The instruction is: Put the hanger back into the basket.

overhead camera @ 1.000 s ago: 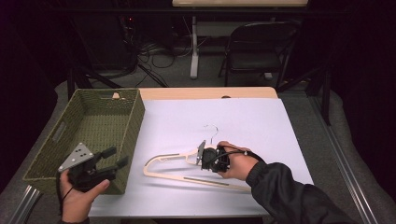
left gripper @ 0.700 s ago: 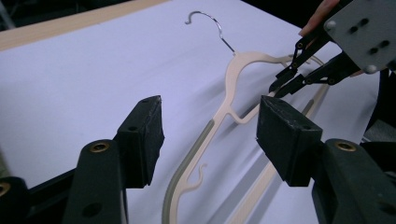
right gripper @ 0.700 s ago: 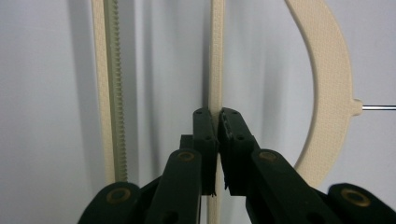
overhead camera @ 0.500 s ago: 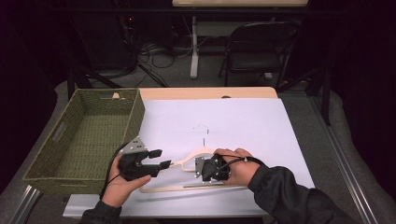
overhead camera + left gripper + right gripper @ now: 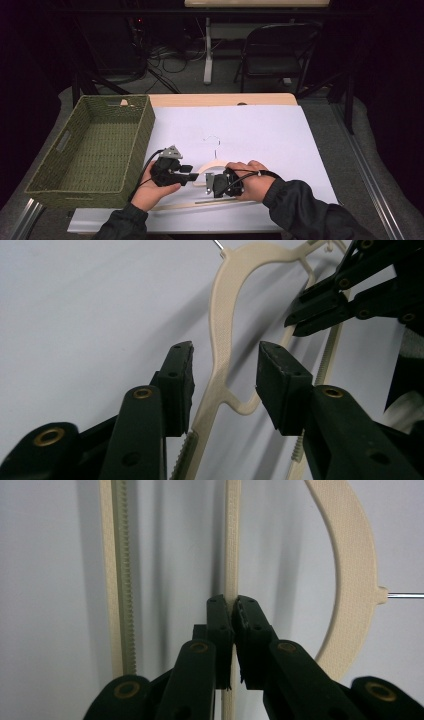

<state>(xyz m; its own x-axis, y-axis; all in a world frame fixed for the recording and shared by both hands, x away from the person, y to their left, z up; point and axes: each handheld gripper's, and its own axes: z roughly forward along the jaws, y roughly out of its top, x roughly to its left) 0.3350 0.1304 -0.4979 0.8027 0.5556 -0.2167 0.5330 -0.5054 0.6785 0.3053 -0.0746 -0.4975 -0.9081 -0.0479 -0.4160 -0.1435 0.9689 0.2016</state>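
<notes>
A cream plastic hanger (image 5: 216,164) with a wire hook lies on the white sheet (image 5: 260,130) near the table's front. My right gripper (image 5: 211,184) is shut on one of its thin straight bars (image 5: 231,535), the pads (image 5: 220,611) pinching it. My left gripper (image 5: 196,176) comes in from the left. Its jaws have just been closing and straddle the hanger's curved shoulder (image 5: 222,310); a gap remains on each side of the plastic, so the pads (image 5: 181,365) do not press it. The right gripper (image 5: 320,305) also appears at the upper right of the left gripper view.
An empty green woven basket (image 5: 135,145) stands at the table's left, close beside my left hand. The wooden table edge (image 5: 225,99) runs along the back. A folding chair (image 5: 275,55) and cables sit beyond it on the floor.
My left hand has swung from the basket's front corner rightward to the hanger, and its jaws have narrowed around the shoulder. The right hand kept its grip and barely shifted.
</notes>
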